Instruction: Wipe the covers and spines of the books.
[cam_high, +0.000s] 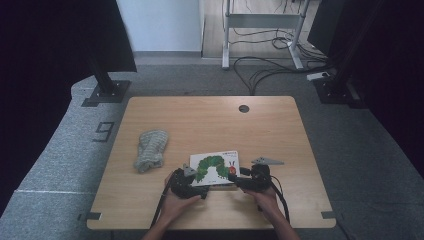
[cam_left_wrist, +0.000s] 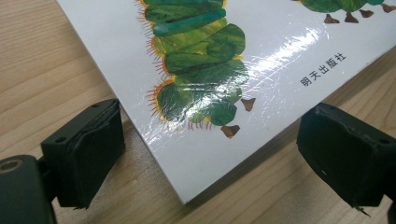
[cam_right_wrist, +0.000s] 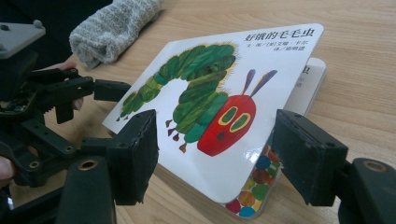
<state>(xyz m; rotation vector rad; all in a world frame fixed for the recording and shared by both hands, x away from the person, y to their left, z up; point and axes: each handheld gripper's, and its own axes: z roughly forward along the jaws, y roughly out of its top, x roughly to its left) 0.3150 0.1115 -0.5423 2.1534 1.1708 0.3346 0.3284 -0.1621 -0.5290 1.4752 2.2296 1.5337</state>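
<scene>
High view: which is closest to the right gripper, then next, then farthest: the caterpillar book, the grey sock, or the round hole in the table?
From the right gripper:
1. Book: right beside it, just to its left, near the table's front.
2. Hole: straight ahead, near the table's far edge.
3. Sock: away to the left, past the book.

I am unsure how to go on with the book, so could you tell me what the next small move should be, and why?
Probably close the right gripper on the front cover. That cover is already tilted up off the pages of the book, its near edge lies between the open jaws, and the left gripper, also open, straddles the book's other corner, ready to steady it.
</scene>
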